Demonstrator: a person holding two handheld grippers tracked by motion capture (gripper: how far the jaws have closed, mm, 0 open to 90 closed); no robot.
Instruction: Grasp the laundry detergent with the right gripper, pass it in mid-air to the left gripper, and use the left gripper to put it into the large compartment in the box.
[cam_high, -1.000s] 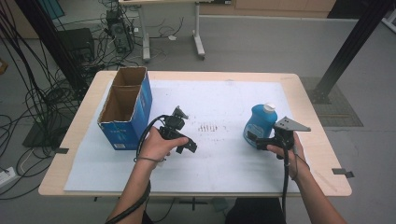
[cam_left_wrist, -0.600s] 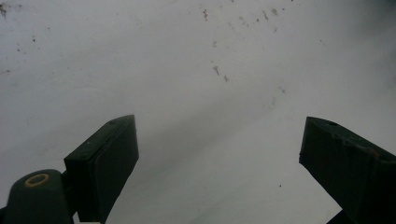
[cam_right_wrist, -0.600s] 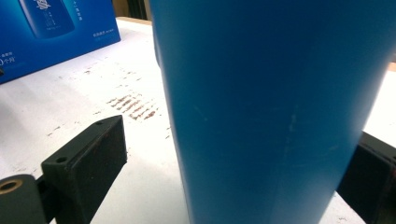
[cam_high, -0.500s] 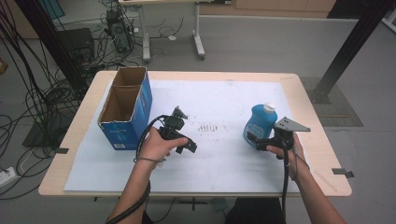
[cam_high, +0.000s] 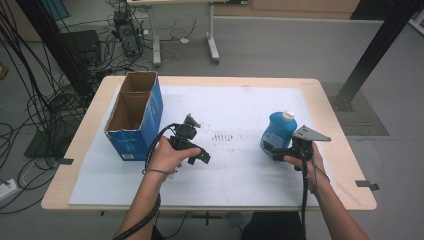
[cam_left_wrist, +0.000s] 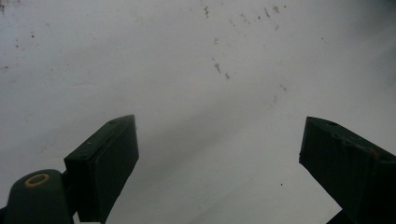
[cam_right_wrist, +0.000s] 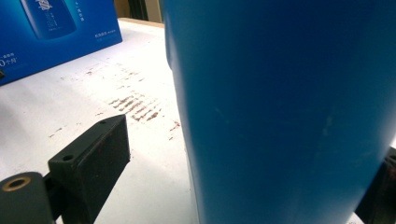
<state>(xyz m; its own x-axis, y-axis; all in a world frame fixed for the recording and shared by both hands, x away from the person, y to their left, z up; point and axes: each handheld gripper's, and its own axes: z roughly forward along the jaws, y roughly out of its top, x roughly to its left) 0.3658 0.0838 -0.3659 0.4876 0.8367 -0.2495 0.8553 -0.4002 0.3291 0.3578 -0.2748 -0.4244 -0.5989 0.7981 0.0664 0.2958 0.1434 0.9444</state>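
Note:
A blue bottle (cam_high: 278, 131) with a white cap stands upright on the white sheet at the table's right. My right gripper (cam_high: 271, 150) is low at its near side, jaws open around the bottle's base. In the right gripper view the bottle (cam_right_wrist: 280, 107) sits between the jaws; the left fingertip (cam_right_wrist: 91, 156) stands clear of it by a gap, and the right one is at the frame's corner. My left gripper (cam_high: 199, 153) is held near the table's middle, open (cam_left_wrist: 219, 144), with bare sheet between its jaws.
An open blue cardboard box (cam_high: 134, 118) stands at the table's left, also seen in the right gripper view (cam_right_wrist: 56, 32). Brown scuff marks (cam_high: 223, 136) lie on the white sheet (cam_high: 240, 175) between the grippers. Cables and desk legs are on the floor beyond.

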